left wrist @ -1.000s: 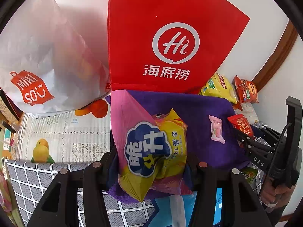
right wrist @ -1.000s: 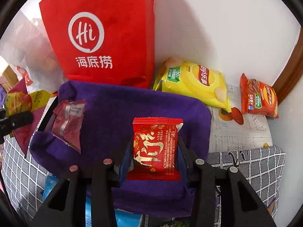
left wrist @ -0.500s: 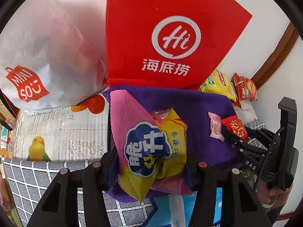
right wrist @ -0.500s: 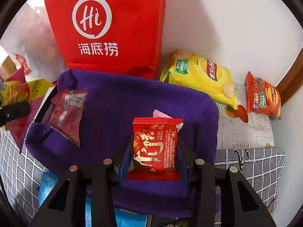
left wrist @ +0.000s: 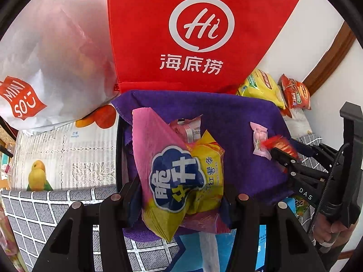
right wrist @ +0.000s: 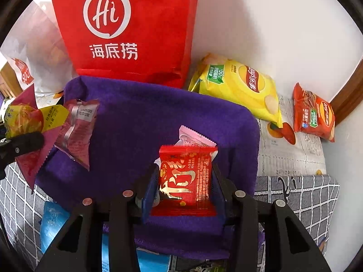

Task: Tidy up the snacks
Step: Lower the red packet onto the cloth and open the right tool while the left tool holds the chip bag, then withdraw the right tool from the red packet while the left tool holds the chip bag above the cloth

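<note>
My left gripper (left wrist: 181, 195) is shut on a pink and yellow snack bag (left wrist: 177, 176) with a blue cloud logo, held over the near left part of a purple cloth (left wrist: 215, 113). A pink foil packet (left wrist: 188, 127) lies on the cloth just behind the bag. My right gripper (right wrist: 183, 188) is shut on a small red packet (right wrist: 186, 176) above the cloth (right wrist: 158, 113). Partly hidden right behind that packet lies a pale pink candy (right wrist: 192, 137). The foil packet (right wrist: 77, 129) and the held snack bag (right wrist: 25, 117) show at the left of the right wrist view.
A red "Hi" bag (left wrist: 199, 34) stands against the wall behind the cloth, a white Miniso bag (left wrist: 45, 56) to its left. A yellow chip bag (right wrist: 240, 86) and an orange-red one (right wrist: 315, 113) lie at the right. A blue packet (right wrist: 52, 222) and grey checked covering (right wrist: 306, 195) are near me.
My left gripper has eased forward and down with its bag, uncovering the foil packet behind it. The pink candy has come into sight behind the red packet in my right gripper.
</note>
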A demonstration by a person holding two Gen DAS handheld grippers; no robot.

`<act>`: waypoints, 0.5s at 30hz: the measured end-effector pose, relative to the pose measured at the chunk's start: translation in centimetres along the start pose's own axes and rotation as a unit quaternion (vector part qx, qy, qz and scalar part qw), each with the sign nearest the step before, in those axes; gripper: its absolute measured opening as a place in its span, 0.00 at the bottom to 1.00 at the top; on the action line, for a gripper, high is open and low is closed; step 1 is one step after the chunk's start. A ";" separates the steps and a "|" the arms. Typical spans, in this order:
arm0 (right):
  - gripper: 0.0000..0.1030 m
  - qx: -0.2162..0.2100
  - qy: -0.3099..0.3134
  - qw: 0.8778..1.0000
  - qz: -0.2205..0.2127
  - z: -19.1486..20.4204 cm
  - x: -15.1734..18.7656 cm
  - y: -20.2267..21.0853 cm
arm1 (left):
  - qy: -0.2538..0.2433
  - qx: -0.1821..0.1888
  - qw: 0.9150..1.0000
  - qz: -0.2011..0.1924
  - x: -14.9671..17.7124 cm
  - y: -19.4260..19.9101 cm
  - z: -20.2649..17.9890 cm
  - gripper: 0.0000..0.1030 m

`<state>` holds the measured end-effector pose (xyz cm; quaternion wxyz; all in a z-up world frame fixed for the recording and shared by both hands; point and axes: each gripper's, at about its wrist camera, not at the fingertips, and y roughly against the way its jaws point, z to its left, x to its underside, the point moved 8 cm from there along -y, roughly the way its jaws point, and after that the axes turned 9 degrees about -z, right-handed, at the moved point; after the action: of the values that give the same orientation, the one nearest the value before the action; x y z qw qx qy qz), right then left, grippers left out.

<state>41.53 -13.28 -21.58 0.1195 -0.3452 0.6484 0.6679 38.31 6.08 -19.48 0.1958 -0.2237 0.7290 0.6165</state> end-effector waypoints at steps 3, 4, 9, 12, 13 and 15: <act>0.48 0.000 -0.001 1.000 0.000 0.0 0.0 0.1 | 0.002 -0.001 1.000 0.002 0.1 -0.2 0.1 0.51; 0.52 -0.001 -0.003 1.000 -0.001 0.0 -0.1 0.2 | 0.003 -0.002 1.000 0.002 0.1 -0.2 0.1 0.51; 0.54 -0.003 -0.012 1.000 -0.017 -0.3 -0.7 1.3 | 0.006 -0.004 1.000 0.008 0.3 -0.7 0.2 0.51; 0.55 -0.005 -0.022 0.999 -0.038 -0.6 -1.4 2.6 | 0.008 -0.009 1.000 0.012 0.5 -1.1 0.1 0.52; 0.56 -0.007 -0.026 0.999 -0.047 -0.7 -1.6 3.0 | 0.007 -0.012 1.000 0.014 0.5 -1.3 0.1 0.52; 0.57 -0.010 -0.035 0.997 -0.062 -1.0 -2.0 3.9 | 0.006 -0.017 1.000 0.019 0.7 -1.6 0.1 0.52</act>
<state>40.95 -14.17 -17.26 0.1792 -0.3624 0.6148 0.6772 38.64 5.89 -21.15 0.1761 -0.2171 0.7240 0.6307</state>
